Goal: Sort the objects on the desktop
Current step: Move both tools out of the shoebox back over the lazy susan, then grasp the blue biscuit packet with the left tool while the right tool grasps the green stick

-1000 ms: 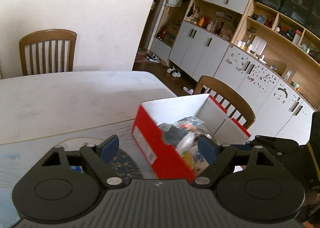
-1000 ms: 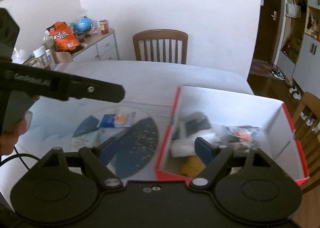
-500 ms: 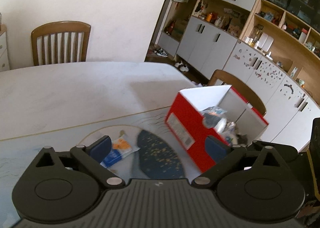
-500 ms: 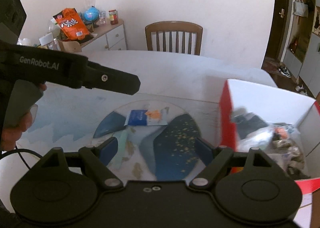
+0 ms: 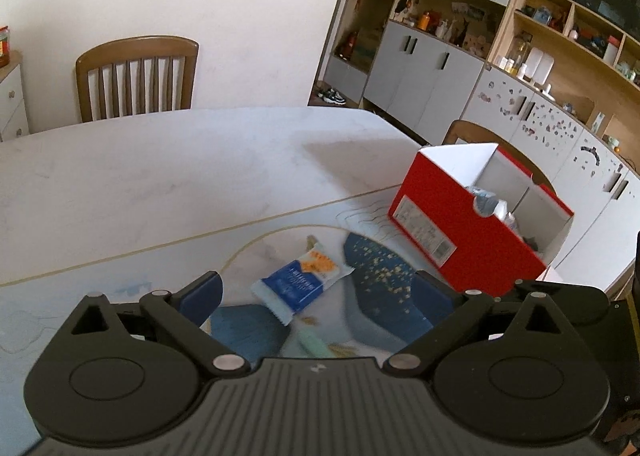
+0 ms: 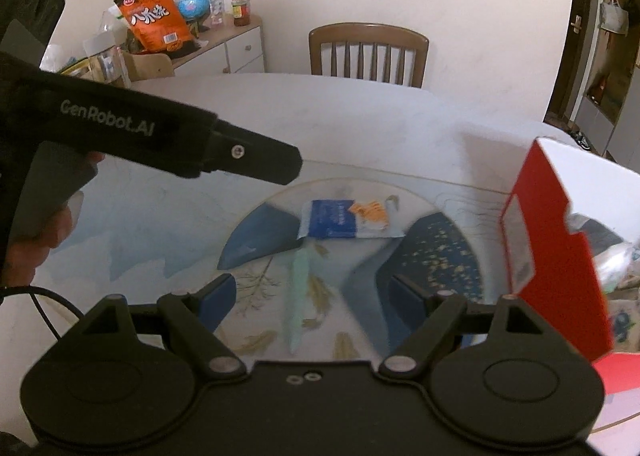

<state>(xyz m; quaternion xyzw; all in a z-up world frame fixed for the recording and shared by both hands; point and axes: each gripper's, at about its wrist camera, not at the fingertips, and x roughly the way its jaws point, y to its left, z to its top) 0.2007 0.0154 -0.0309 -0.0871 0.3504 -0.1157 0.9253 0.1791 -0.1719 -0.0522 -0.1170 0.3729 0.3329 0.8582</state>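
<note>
The left gripper [image 5: 316,294] is hanging over the printed mat [image 6: 168,215] with fingers spread wide and nothing between them, apparently lining up on the blue-and-orange snack packet [image 5: 302,282], which is lying flat just beyond its tips. A pale green strip [image 6: 298,288] is lying beside the packet. The right gripper [image 6: 310,298] is likewise standing apart and empty. Farthest right, the red box [image 5: 460,232], already holding sorted items, is sitting open-topped, probably to receive the packet.
</note>
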